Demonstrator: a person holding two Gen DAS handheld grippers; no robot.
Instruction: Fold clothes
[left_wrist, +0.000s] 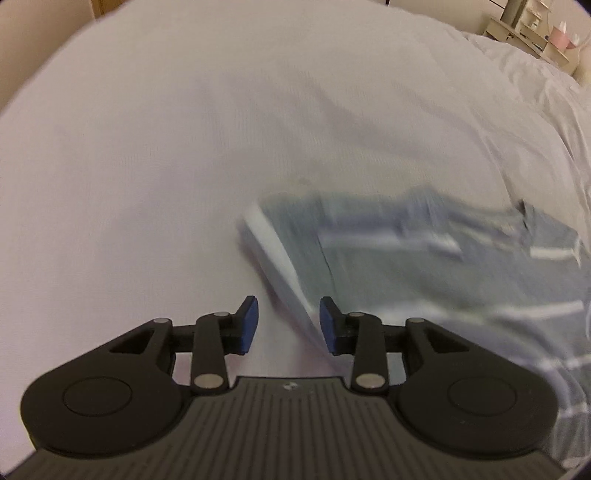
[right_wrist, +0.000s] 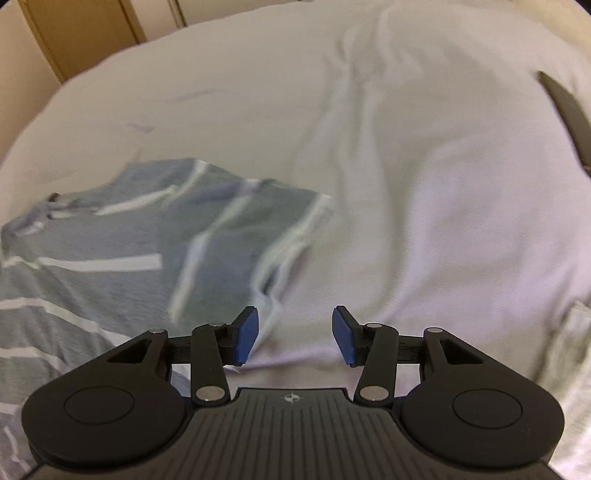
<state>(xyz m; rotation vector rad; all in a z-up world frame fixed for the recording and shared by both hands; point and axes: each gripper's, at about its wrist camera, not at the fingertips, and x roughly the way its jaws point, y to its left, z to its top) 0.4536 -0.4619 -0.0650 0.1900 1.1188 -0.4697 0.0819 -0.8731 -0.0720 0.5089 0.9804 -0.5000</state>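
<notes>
A grey-blue garment with white stripes (left_wrist: 443, 273) lies on the white bed sheet (left_wrist: 184, 147), blurred by motion. In the left wrist view it fills the lower right, and its white-edged hem runs diagonally down toward my left gripper (left_wrist: 289, 325). That gripper is open, its blue pads empty, with the hem edge just beyond the right pad. In the right wrist view the same garment (right_wrist: 122, 240) spreads over the left half. My right gripper (right_wrist: 294, 334) is open and empty, hovering over the sheet (right_wrist: 424, 184) just right of the garment's ruffled edge.
The bed sheet is rumpled into long folds toward the far right. A dark curved object (right_wrist: 565, 110) lies at the right edge. Wooden furniture (right_wrist: 85, 33) stands beyond the bed's far left, and pale shelves (left_wrist: 532, 33) with small items stand at the upper right.
</notes>
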